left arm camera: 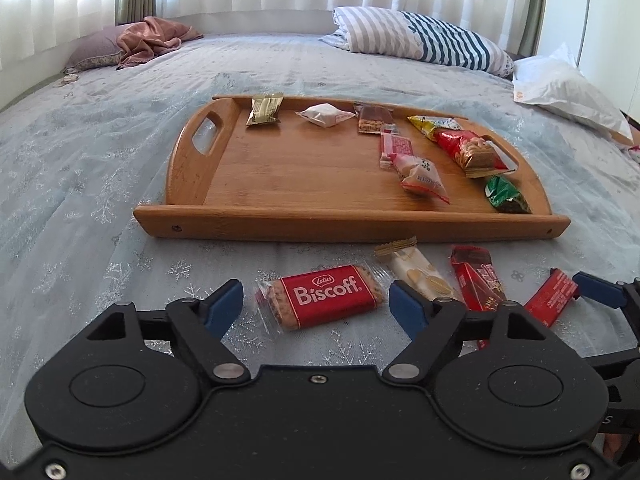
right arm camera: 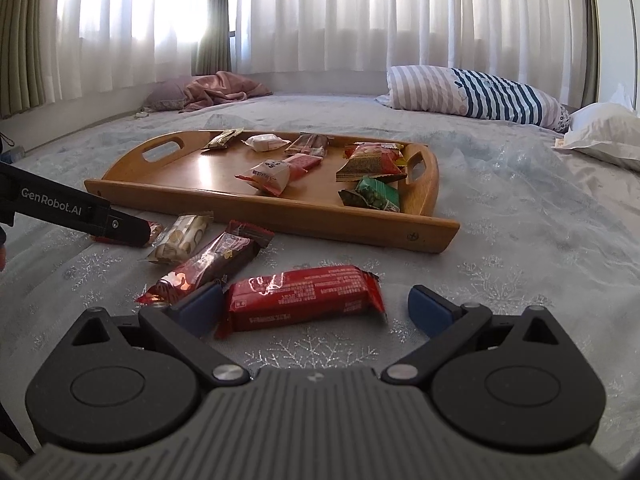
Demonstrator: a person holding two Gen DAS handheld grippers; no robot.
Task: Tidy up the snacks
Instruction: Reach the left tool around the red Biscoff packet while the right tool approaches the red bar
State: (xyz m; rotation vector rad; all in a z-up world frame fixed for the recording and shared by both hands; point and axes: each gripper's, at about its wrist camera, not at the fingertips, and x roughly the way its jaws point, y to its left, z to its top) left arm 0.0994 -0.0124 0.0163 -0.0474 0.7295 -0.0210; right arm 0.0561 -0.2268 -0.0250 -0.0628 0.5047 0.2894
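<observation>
A red Biscoff pack lies on the bedspread between the blue fingertips of my left gripper, which is open; the pads stand just off its wrapper. My right gripper is open around a red bar; its left pad is at the bar's end and its right pad is apart. A cream biscuit pack and a dark red bar lie between the two grippers. Behind them sits the wooden tray, holding several wrapped snacks, mostly along its back and right side.
A striped pillow and a white bag lie at the back right of the bed. A pink cloth on a pillow is at the back left. Curtains close off the far side.
</observation>
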